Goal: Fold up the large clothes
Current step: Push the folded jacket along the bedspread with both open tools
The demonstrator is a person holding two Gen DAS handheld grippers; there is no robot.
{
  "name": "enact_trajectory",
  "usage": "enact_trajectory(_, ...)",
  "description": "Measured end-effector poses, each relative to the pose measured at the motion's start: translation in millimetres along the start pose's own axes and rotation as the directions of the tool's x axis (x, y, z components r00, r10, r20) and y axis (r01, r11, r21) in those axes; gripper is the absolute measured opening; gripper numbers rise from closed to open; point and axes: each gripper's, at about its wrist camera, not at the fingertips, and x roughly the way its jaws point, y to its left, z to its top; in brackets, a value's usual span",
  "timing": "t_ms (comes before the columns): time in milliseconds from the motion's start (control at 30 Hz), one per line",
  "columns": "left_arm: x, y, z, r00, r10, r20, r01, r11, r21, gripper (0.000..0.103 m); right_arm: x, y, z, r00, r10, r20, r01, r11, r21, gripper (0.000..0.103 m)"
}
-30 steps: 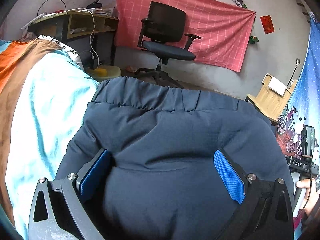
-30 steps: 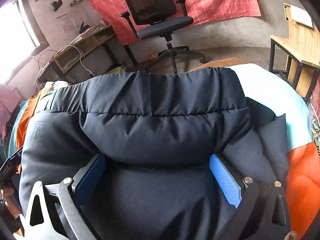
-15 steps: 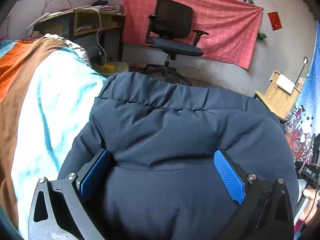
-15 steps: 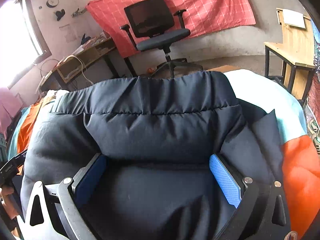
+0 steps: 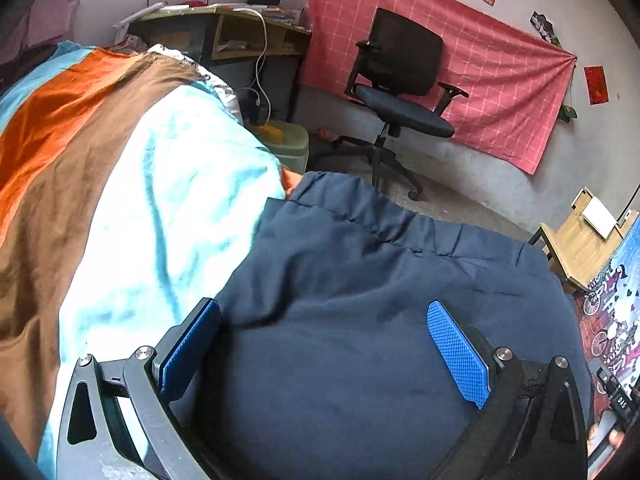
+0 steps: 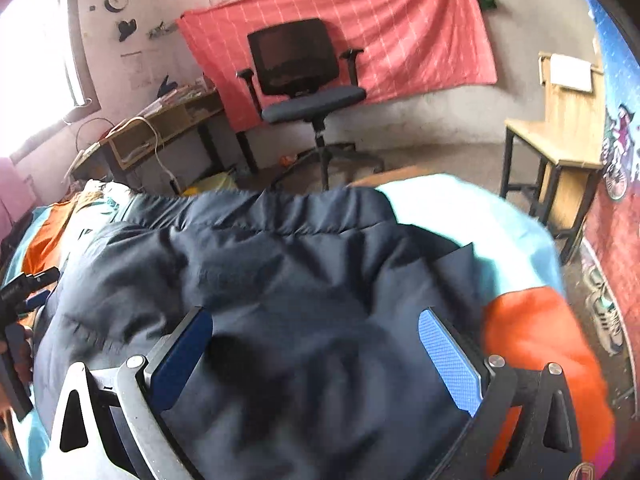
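Navy padded jacket [image 5: 380,340] lies bunched on the striped bedspread [image 5: 120,200], hem toward the office chair [image 5: 400,88]; I judge folding partly done, bundle still lumpy, needs flattening and tidying. My left gripper [image 5: 324,344] and right gripper [image 6: 316,344] are both spread wide over the jacket, fabric between the pads; can't tell if they touch it.

Left tool [image 5: 324,350] and right tool [image 6: 316,354]: black and grey frames, silver screws, textured blue rubber pads [image 5: 458,354], bare fingertip skin at edge.
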Motion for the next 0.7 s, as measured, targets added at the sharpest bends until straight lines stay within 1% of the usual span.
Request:
enact_trajectory(67,-1.5,4.7,3.0,1.0,0.008,-0.014,-0.008,1.0,0.007,0.102,-6.9,-7.7,-0.5,1.0,-0.017,0.0,0.017,1.0,-0.003,0.103)
enact_trajectory(133,0.0,14.3,4.4,0.999,0.025,-0.049,-0.024,1.0,0.01,0.102,-11.2,-14.7,-0.7,0.999,-0.033,-0.002,0.033,0.999,-0.008,0.103)
enact_trajectory(267,3.2,38.2,-0.8,0.994,0.058,-0.093,-0.059,0.998,0.001,0.102,-15.9,-34.1,-5.7,0.997,-0.083,-0.008,0.083,0.996,0.013,0.103)
enact_trajectory(367,7.6,56.5,-5.0,0.99,0.052,-0.131,-0.056,0.998,-0.024,0.102,-18.0,-47.3,-9.1,0.994,-0.11,-0.01,0.111,0.993,0.039,0.103)
enact_trajectory(467,13.6,67.5,-5.5,0.982,-0.004,-0.188,-0.011,0.997,-0.076,0.102,-19.4,-57.4,-10.9,0.992,-0.126,-0.013,0.126,0.991,0.049,0.103)
enact_trajectory(567,19.4,72.3,0.2,0.973,-0.041,-0.228,0.022,0.996,-0.083,0.102,-16.5,-67.2,-12.2,0.994,-0.108,-0.027,0.11,0.991,0.083,0.103)
enact_trajectory(700,25.3,78.3,3.6,0.961,-0.097,-0.26,0.072,0.992,-0.103,0.102,2.9,-79.3,-21.8,0.992,-0.047,-0.117,0.063,0.988,0.144,0.103)
